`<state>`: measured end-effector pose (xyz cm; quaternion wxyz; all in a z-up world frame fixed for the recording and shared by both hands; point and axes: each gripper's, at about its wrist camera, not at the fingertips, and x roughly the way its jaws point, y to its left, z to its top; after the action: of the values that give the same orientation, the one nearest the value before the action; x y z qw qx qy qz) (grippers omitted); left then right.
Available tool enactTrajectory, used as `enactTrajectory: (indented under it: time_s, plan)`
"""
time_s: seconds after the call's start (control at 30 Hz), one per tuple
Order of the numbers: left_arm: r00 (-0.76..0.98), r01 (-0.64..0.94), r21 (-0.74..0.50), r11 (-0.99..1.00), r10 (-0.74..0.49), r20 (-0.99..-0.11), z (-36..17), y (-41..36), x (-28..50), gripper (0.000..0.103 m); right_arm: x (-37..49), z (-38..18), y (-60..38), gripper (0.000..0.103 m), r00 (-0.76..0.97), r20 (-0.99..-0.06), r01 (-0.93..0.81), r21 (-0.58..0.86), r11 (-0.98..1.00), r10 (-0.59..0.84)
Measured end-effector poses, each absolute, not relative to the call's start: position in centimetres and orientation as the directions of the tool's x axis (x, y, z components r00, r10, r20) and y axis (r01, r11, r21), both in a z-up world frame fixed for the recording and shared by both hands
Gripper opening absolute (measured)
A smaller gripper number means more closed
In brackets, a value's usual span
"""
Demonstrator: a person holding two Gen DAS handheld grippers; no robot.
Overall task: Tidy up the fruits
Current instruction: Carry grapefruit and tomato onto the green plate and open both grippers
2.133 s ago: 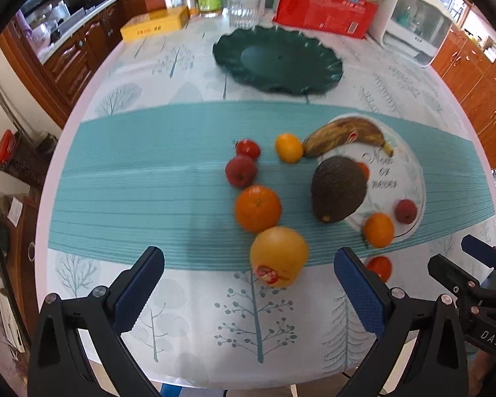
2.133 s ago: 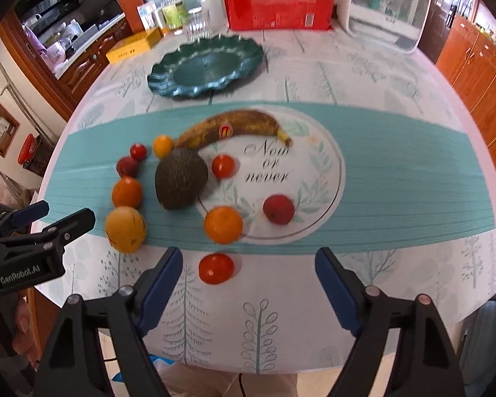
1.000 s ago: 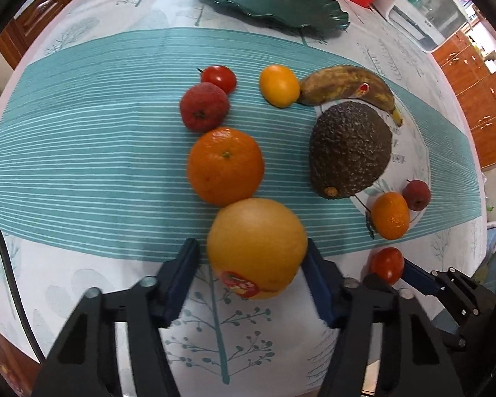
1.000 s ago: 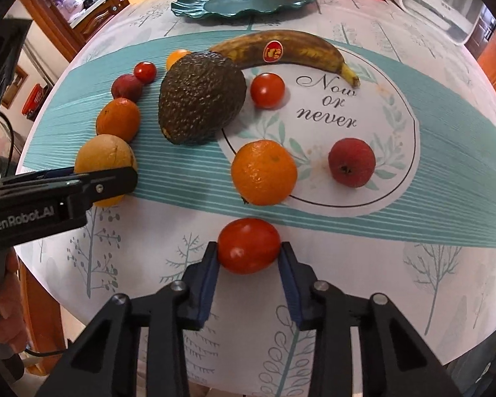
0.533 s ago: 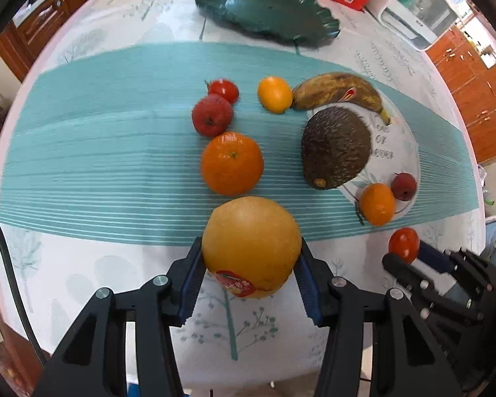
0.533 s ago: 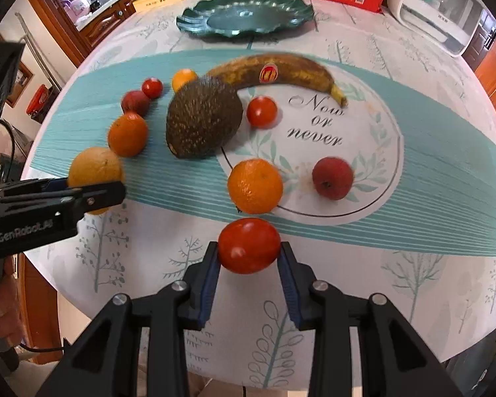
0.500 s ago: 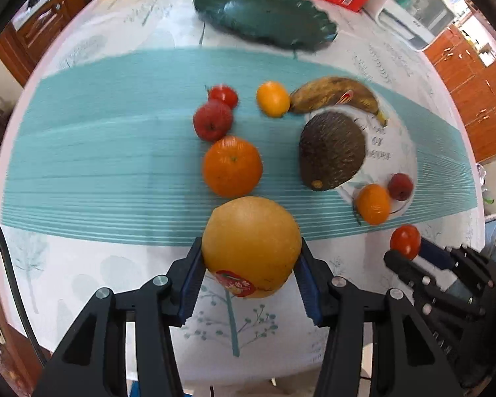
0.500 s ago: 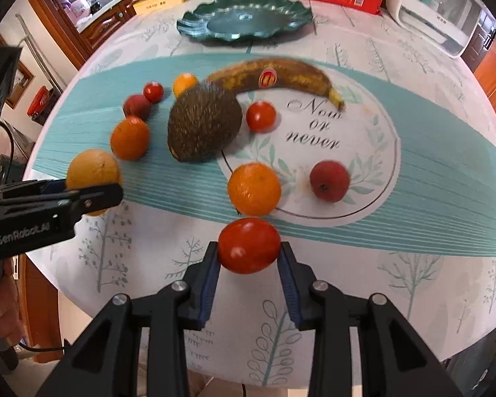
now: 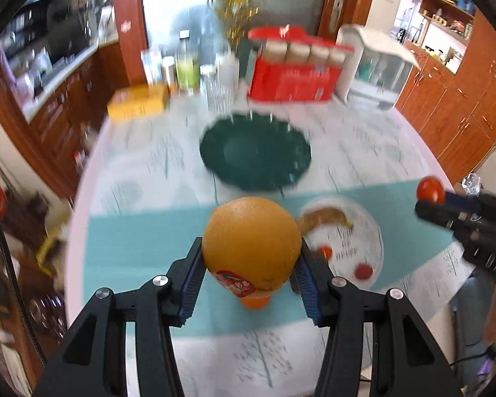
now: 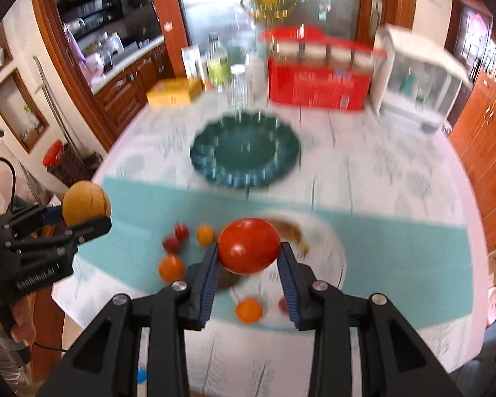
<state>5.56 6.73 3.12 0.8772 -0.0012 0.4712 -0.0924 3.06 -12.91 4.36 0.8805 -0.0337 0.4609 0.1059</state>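
Left wrist view: the left gripper (image 9: 251, 264) clasped the large orange (image 9: 251, 248); the right gripper (image 10: 249, 266) clasped the tomato (image 10: 249, 245). Both fruits, I judged, should travel level to the green plate (image 9: 215, 152) and be released low.

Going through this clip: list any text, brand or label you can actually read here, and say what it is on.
"GenRobot.AI": on the left gripper body, right wrist view.
"DA": partial, on the right gripper body, left wrist view.
Sticker on the large orange: unreadable.
Print on the red box and the round mat: blurred.

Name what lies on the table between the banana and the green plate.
Nothing: in the left wrist view, only bare tablecloth separates the banana from the green plate; the right wrist view agrees.
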Motion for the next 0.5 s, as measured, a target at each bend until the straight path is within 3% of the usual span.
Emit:
enactTrajectory:
  time_s: [0.23,0.5]
  plan:
    - [0.596,0.16,-0.08,0.984,-0.16,-0.787,8.4,8.4,10.8,0.05,9.5,10.5,-11.7,0.035,0.639,-0.76,-0.226,-0.041,0.973,0.116]
    - [0.574,0.102,-0.108,0.989,-0.147,-0.806,6.1,8.1,19.2,0.05,19.1,8.1,-10.4,0.035,0.608,-0.789,-0.236,-0.068,0.969,0.093]
